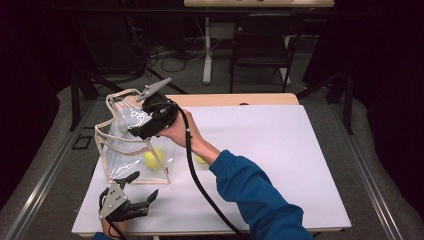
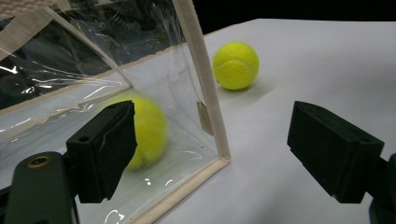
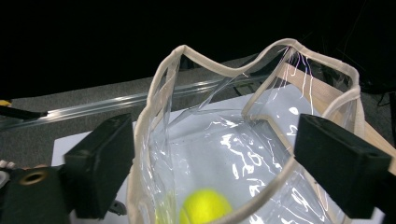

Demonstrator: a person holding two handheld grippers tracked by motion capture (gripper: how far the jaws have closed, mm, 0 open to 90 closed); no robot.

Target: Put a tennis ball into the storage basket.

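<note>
— While the clear bag (image 1: 131,145) stands upright on the white sheet (image 1: 280,165), which way does it face?

— Its mouth points up and its long axis runs top to bottom, tilting a little away from the person. Cream trim edges every panel, and the looped handles rise at the top. It sits at the sheet's left part, towards the far edge.

— And inside it?

— One tennis ball (image 1: 153,159) lies on the bag's floor, near the corner closest to the person. In the left gripper view it looks blurred behind the clear wall.

— Any other ball?

— A second tennis ball (image 2: 235,65) rests on the sheet just outside the bag, beside its right wall.

— Where is the right gripper (image 1: 134,131)?

— Above the bag's mouth, pointing down into it. Its jaws stand wide apart over the opening, holding nothing; the near rim runs between them in the right gripper view.

— And the left gripper (image 1: 146,186)?

— Low, near the sheet, just in front of the bag's near side. Its jaws gape wide too, empty, aimed at the bag's near right corner.
</note>
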